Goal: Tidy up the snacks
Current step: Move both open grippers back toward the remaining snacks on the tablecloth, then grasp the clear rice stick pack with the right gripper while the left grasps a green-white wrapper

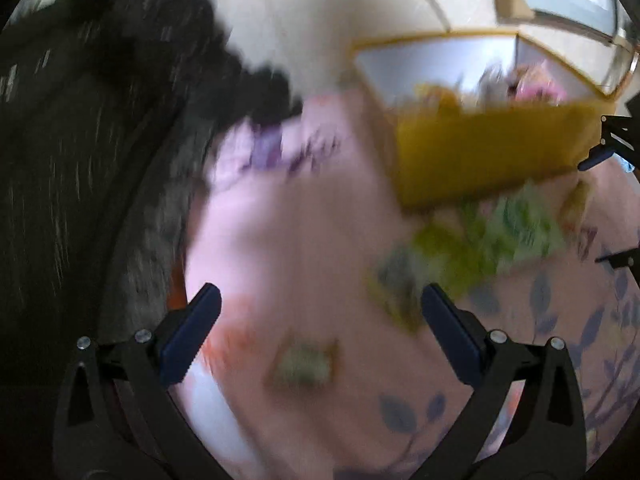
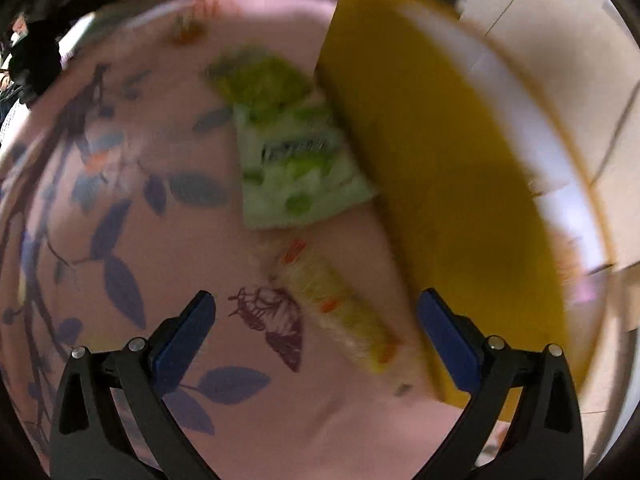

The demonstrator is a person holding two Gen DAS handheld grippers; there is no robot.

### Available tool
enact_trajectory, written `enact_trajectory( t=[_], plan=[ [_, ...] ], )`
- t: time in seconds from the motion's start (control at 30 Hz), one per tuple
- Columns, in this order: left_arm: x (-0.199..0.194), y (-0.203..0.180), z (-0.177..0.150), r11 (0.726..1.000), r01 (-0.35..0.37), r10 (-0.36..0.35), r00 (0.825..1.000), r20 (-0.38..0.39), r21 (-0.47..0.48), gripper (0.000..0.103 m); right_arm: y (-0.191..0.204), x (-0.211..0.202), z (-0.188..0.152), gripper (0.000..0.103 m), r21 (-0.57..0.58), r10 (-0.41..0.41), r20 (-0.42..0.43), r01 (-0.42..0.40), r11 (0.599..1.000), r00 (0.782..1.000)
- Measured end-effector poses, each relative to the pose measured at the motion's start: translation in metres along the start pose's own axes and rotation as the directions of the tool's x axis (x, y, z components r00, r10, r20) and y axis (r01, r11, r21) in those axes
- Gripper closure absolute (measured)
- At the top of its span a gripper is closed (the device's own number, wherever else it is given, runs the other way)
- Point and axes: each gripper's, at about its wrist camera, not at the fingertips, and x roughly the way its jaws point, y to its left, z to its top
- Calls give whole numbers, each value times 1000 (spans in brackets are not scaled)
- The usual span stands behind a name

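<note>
Both views are motion-blurred. A yellow box (image 1: pixel 488 148) with a white inside stands on a pink floral cloth (image 1: pixel 288 232) and holds several snack packets (image 1: pixel 524 84). Green snack packets (image 1: pixel 492 240) lie on the cloth beside it. A small greenish packet (image 1: pixel 304 362) lies between my left gripper's fingers; the left gripper (image 1: pixel 320 332) is open and empty above it. In the right wrist view the box (image 2: pixel 448 184) is at right, a white-green packet (image 2: pixel 296 168) and a lime packet (image 2: pixel 260 80) lie against it, and a long yellow-orange packet (image 2: pixel 340 304) lies near my open, empty right gripper (image 2: pixel 316 332).
A dark fuzzy surface (image 1: pixel 100 140) borders the cloth on the left. A pale tiled floor (image 1: pixel 312 20) lies beyond the box. The right gripper's fingertip (image 1: pixel 596 158) shows at the left view's right edge. The cloth's printed leaves (image 2: pixel 116 232) fill the right view's left side.
</note>
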Motion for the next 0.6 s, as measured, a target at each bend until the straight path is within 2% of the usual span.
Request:
enact_trajectory(
  t=[0.03,0.07,0.17,0.23,0.33,0.4,0.47,0.5,0.53,0.6],
  plan=[
    [7,2,-9,1000,-17,17,999,-41,-2,2,3,11,-1,1,13,43,-39,-43,999,998],
    [17,5,-18,999,-53,52,994,-91,-2,2,9,13,-3,1,7,27,-31,-27,1000,999],
    [34,22,-33,995,-87,79,984,-157,-44,2,20,6,-5,1,19,102,-65,-101,995,993],
    [38,39,-38,990,-58,39,988,-146,-132,2,32,-8,-9,1,64,257,-80,-252,966,963],
    [49,55,-42,973,29,-60,990,-130,-230,2,49,-24,-16,1,142,431,-71,-418,897,900],
    [58,57,-43,965,72,-108,985,-132,-252,2,53,-31,-19,1,184,436,-45,-421,888,899],
    [75,55,-46,946,145,-200,965,-169,-290,2,48,-30,-17,1,232,424,-40,-404,885,905],
    [81,51,-48,924,203,-269,947,-174,-325,2,46,-31,-17,1,253,417,-38,-394,883,908],
    [82,44,-49,924,204,-273,944,-185,-323,2,43,-32,-18,1,274,409,-29,-386,881,912],
    [78,25,-51,952,205,-250,948,-194,-227,2,39,-37,-22,1,314,389,-1,-369,875,921]
  ],
)
